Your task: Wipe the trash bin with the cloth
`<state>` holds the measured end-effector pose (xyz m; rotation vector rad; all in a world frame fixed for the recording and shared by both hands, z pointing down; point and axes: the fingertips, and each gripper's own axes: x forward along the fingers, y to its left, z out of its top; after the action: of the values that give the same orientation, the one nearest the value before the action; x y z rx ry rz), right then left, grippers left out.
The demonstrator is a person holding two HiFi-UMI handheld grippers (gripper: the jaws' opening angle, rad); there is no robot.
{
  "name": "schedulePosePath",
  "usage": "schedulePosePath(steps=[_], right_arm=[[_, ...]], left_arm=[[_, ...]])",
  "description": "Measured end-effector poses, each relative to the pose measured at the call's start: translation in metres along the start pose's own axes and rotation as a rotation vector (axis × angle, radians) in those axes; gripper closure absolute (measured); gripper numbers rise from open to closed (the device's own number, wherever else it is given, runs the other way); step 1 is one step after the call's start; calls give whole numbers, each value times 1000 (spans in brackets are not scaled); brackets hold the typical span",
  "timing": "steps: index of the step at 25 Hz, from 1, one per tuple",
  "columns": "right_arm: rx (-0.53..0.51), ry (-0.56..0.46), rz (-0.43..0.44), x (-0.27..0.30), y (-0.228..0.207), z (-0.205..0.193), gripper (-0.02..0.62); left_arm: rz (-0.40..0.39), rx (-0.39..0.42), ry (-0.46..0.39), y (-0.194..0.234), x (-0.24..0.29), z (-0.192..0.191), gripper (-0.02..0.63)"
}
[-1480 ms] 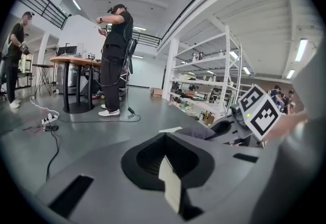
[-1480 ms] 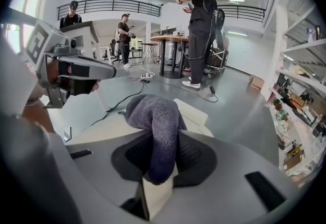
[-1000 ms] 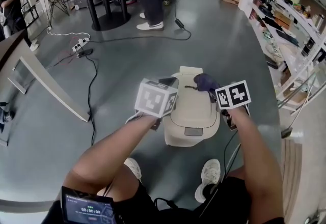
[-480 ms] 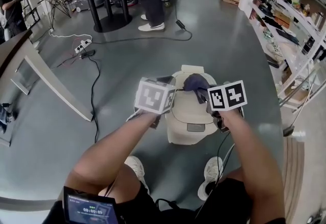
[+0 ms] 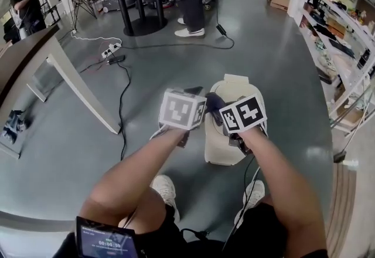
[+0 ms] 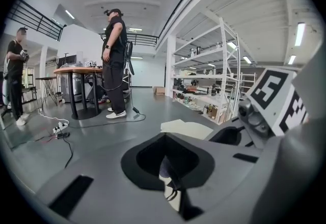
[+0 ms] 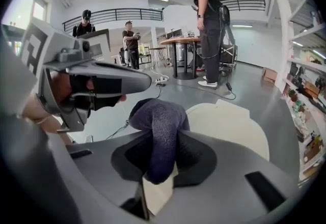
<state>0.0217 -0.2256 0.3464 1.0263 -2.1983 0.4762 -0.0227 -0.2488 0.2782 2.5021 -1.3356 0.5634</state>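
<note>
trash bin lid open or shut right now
Shut. The beige lid lies flat across the trash bin, with no opening visible in the head view or past the bunched cloth in the right gripper view.

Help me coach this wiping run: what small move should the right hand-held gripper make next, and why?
Probably sweep the cloth rightward over the trash bin lid. The right hand-held gripper is shut on the cloth at the lid's left part, and most of the cream lid beside it lies bare. Contact with the lid cannot be confirmed.
</note>
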Motion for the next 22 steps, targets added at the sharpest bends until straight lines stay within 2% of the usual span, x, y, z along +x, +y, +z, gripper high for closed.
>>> schedulePosePath(steps=[5,12,20,22], right_arm=[[-83,50,-35,9,-3,-15,506],[-51,30,-44,6,-9,-13,506],[-7,14,-81,-7,-35,-23,506],[5,15,-93,-13,-42,-28,506]], left_arm=[[23,2,11,-1,-4,-15,609],[38,8,17,11,-13,-19,609],[7,13,27,-7,0,-19,609],[4,37,29,-14,1,-17,609]])
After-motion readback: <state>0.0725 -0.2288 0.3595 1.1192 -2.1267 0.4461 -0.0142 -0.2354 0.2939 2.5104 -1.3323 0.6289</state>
